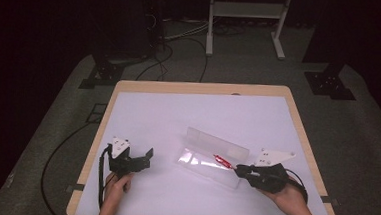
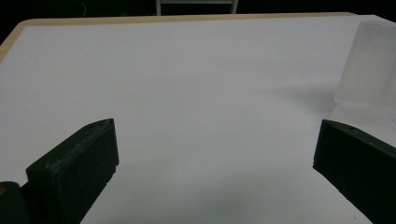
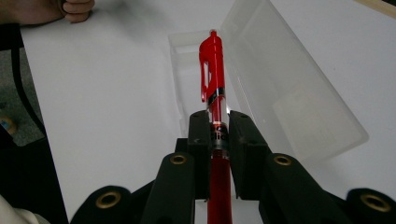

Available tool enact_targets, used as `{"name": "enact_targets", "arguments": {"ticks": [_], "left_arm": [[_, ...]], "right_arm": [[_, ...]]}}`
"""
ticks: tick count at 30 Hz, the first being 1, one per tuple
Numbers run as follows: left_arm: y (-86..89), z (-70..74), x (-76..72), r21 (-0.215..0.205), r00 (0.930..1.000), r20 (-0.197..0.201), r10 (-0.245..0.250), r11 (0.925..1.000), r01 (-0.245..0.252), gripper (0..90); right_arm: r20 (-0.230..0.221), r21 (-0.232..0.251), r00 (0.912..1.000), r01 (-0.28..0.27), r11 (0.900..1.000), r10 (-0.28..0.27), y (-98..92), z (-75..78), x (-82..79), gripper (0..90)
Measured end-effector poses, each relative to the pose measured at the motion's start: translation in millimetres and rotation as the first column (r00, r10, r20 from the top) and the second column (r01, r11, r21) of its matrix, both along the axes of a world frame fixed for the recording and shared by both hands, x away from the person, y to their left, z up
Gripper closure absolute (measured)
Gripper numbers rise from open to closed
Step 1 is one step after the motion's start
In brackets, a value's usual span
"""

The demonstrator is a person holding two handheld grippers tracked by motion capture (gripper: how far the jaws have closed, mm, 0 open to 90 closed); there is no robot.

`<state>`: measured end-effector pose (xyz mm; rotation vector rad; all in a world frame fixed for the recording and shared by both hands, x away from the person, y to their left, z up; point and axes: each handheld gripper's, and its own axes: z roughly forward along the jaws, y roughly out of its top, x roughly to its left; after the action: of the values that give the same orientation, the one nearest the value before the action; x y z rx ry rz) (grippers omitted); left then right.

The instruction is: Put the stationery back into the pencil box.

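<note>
Pen: a slim red plastic click pen with a clip and a clear barrel section (image 3: 212,70), clamped between the pads of the right gripper (image 3: 219,128) and pointing away from it, its clip end over the open case
Pen in the high view: the red tip of the pen (image 1: 222,161) shows just ahead of the right gripper (image 1: 242,170), above the near part of the case
Case: a clear, frosted plastic pencil case with a hinged lid (image 3: 289,88), lying open on the white table (image 3: 116,93) — lid tilted back, tray empty as far as can be seen
Right jaws: closed on the pen's barrel, just behind the clear section; the rest of the barrel runs back between the gripper's arms
Left jaws: the left gripper (image 2: 215,158) stands wide open with nothing between its pads, resting on the table well apart from the case (image 2: 369,65)
Weight: light, by the look of it; little force should be needed
Stiffness: rigid barrel, probably smooth and round — likely to roll or twist in the pads if the hold loosens
Where to hold: mid-barrel, as now, keeps it balanced; the clip end would be a poor place to hold
Case handling: thin and light, so it may slide if the pen pushes against a wall
</note>
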<state>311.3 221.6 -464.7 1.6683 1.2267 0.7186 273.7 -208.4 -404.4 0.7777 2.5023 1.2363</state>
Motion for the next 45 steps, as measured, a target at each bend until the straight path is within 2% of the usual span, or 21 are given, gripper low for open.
{"name": "enact_targets", "arguments": {"ticks": [17, 28, 42, 45], "left_arm": [[-0.3, 0.0, -0.3, 0.001, 1.0000, 0.002, 0.004, 1.0000, -0.004, 0.0], [0.0, 0.1, -0.4, 0.003, 1.0000, 0.000, 0.002, 1.0000, -0.002, 0.0], [0.3, 0.3, -0.5, -0.003, 1.0000, -0.001, 0.005, 1.0000, -0.005, 0.0], [0.1, 0.2, -0.5, -0.002, 1.0000, 0.000, 0.004, 1.0000, -0.004, 0.0]], "right_arm": [[-0.033, 0.012, 0.9994, -0.008, 1.000, 0.009, 12.8, -9.2, 18.0, 78.9], [-0.051, 0.004, 0.9987, -0.011, 1.000, 0.011, 19.2, -17.6, 29.4, 78.9], [-0.073, -0.005, 0.9972, -0.019, 1.000, 0.018, 25.7, -24.2, 35.4, 78.9], [-0.070, -0.020, 0.9972, -0.029, 0.999, 0.027, 27.5, -26.6, 36.6, 78.9]]}}
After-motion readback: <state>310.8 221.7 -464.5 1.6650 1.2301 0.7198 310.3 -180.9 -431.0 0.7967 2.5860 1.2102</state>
